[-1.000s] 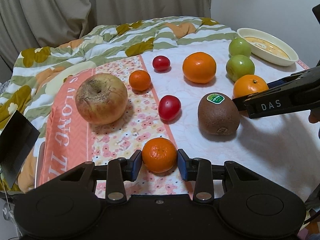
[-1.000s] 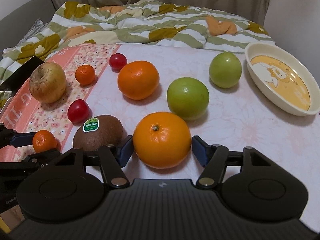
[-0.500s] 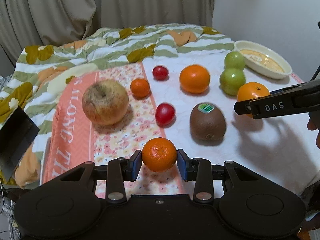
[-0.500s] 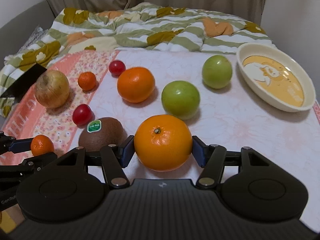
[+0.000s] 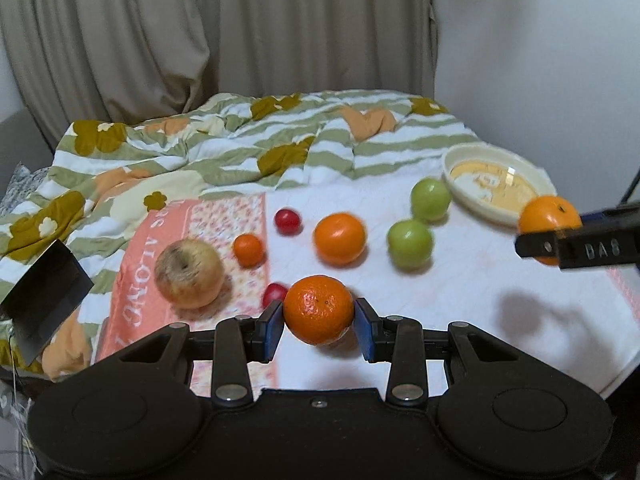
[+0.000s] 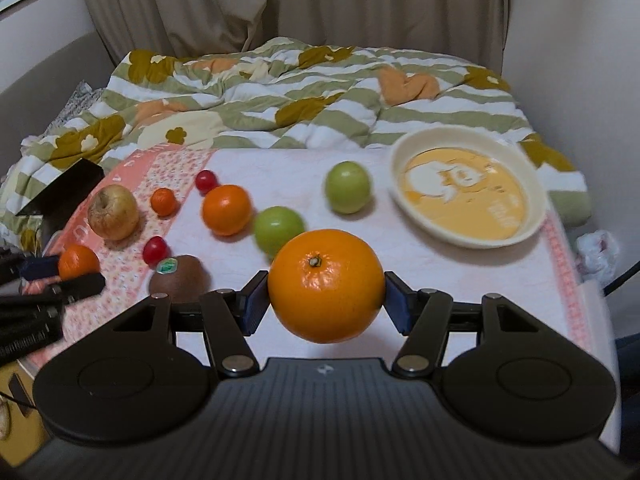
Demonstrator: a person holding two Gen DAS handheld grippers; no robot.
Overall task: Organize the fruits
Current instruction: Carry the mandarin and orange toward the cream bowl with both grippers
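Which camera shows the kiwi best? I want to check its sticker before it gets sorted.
The right wrist view: the kiwi lies just left of the right gripper, its green sticker facing up, only its lower edge cut off by the gripper's body. In the left wrist view I cannot find the kiwi; the held mandarin seems to cover that spot.

Large orange [image 6: 326, 296] is seen bright orange with a dark stem scar; small mandarin [image 5: 319, 309] deep orange, pebbled; two apples [image 6: 347, 192] pale green; cherry tomatoes [image 6: 206, 180] glossy red; kiwi [image 6: 181, 279] brown with a green-white sticker; old apple [image 6: 113, 212] yellow-tan, brown-blotched; dish [image 6: 534, 216] cream-rimmed, yellow print inside; bed cover [image 6: 460, 280] white, a pink floral band at left; quilt [image 6: 280, 108] striped green-white with mustard flowers; tongs pads [image 6: 252, 304] blue on black frames.
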